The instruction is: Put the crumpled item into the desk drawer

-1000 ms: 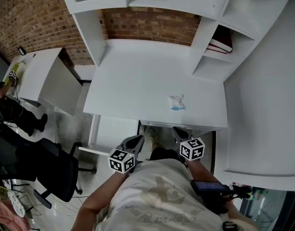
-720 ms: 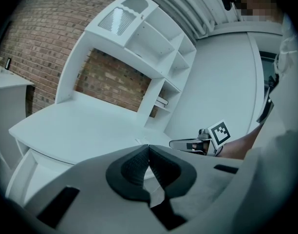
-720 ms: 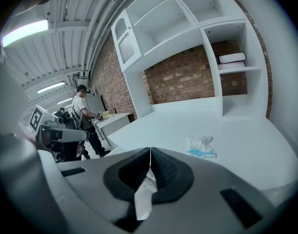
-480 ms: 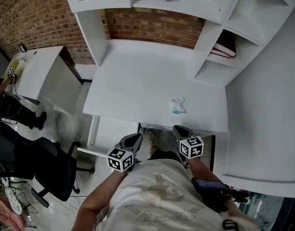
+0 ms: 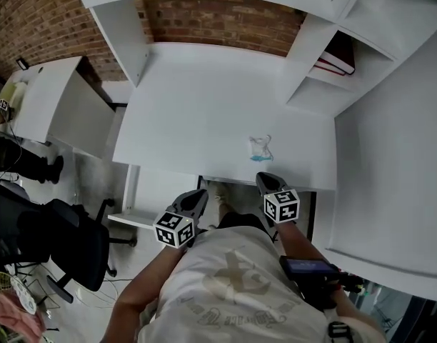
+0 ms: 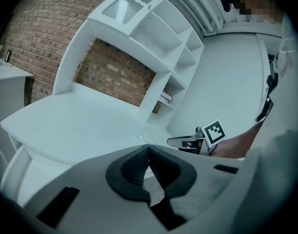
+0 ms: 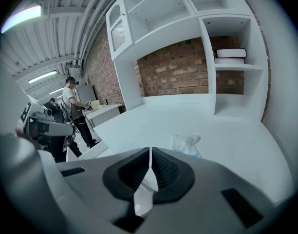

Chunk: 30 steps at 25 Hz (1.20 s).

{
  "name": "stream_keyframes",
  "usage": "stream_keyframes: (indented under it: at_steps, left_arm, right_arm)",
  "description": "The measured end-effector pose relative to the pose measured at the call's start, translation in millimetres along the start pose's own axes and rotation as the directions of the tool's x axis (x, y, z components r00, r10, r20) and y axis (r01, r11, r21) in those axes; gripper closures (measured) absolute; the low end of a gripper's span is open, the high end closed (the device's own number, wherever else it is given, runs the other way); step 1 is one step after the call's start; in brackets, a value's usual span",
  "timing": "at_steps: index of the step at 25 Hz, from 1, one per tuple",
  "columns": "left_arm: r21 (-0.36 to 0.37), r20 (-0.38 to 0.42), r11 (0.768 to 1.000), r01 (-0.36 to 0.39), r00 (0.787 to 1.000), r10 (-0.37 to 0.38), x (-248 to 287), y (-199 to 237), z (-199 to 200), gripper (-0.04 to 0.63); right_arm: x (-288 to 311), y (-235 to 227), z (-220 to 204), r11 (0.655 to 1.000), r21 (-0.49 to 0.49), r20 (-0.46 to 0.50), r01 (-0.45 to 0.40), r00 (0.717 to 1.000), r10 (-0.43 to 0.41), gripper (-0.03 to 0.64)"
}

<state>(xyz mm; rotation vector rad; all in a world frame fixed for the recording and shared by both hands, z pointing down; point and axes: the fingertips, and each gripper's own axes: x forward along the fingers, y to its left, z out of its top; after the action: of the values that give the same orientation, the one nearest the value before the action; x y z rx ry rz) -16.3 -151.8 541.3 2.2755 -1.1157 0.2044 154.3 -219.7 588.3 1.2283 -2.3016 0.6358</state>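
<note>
Head view: the crumpled item (image 5: 261,148) lies untouched at 5 o'clock on the table (image 5: 190,106), the task barely begun. Left gripper view: my left hand-held gripper (image 6: 149,152) is pinched together, empty. Right gripper view: my right hand-held gripper (image 7: 150,160), likewise closed on nothing, faces the item; pickup and drawer remain.

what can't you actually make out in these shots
- Desk drawer: in the head view it is hidden under the desk top, and neither gripper view shows it, so open or shut cannot be told.
- Crumpled item: too small in the head view to tell its material. In the right gripper view its lower part is hidden behind the right gripper.
- Books on the shelf: print too small to read in any view.
</note>
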Motion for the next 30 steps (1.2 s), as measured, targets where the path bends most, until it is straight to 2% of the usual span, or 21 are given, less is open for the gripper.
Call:
stream_keyframes:
  at_steps: [4,13,15,17,21,24,30]
  left_arm:
    - [-0.024,-0.014,1.0,-0.004,1.0,0.004,12.0,5.8,-0.4,0.574]
    - [-0.068,-0.031,0.998,-0.018,0.999,0.016,39.0,23.9,2.6,0.574]
    - [-0.076,-0.033,0.997,-0.021,0.999,0.019,44.6,26.5,3.9,0.574]
    - [-0.086,-0.034,0.996,-0.025,0.999,0.023,47.3,28.7,4.5,0.574]
    - [-0.108,-0.033,0.993,-0.044,0.999,0.041,49.1,36.4,3.7,0.574]
    - [-0.12,-0.031,0.991,-0.059,0.998,0.055,48.8,41.4,3.3,0.574]
    - [-0.141,-0.03,0.986,-0.089,0.996,0.085,42.6,49.7,0.7,0.574]
  right_arm:
    - [11.1,-15.5,4.3,1.0,-0.015,-0.028,0.003,1.0,-0.003,0.592]
    - [44.5,-44.9,21.1,0.993,-0.116,-0.09,-0.024,0.996,0.014,0.589]
    - [51.7,-52.7,21.7,0.989,-0.146,-0.121,-0.038,0.992,0.021,0.568]
    - [57.1,-59.6,21.7,0.983,-0.179,-0.155,-0.051,0.988,0.023,0.503]
    - [67.5,-71.4,22.8,0.967,-0.244,-0.203,-0.07,0.979,0.02,0.485]
    - [76.6,-75.9,23.0,0.944,-0.312,-0.254,-0.11,0.967,0.029,0.458]
    - [90.7,-79.2,20.5,0.86,-0.456,-0.367,-0.229,0.929,0.053,0.402]
